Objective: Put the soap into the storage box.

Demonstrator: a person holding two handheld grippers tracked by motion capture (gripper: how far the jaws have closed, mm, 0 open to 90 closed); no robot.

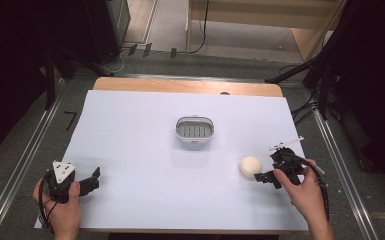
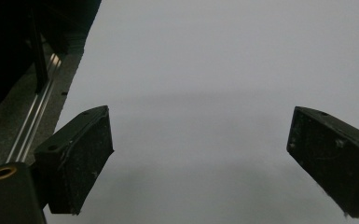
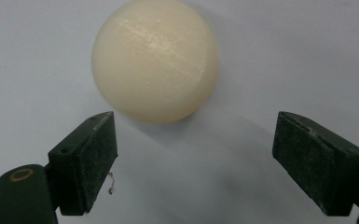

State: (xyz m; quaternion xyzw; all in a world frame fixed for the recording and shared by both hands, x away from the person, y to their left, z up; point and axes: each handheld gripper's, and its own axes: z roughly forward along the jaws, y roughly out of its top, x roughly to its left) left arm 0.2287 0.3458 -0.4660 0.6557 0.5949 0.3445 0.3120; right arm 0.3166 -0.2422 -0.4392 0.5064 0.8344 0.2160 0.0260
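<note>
A cream ball lies on the white table sheet at the right. My right gripper points at it from the right, jaws wide open, just short of touching. In the right gripper view the ball sits just beyond the fingertips of the right gripper, nothing between the pads. My left gripper rests at the near left edge, held in a hand. Its jaws stand open in the left gripper view over bare sheet.
A small white basket with a grey slatted bottom stands at the middle of the table. The wooden table edge runs along the back. Metal rails flank both sides.
</note>
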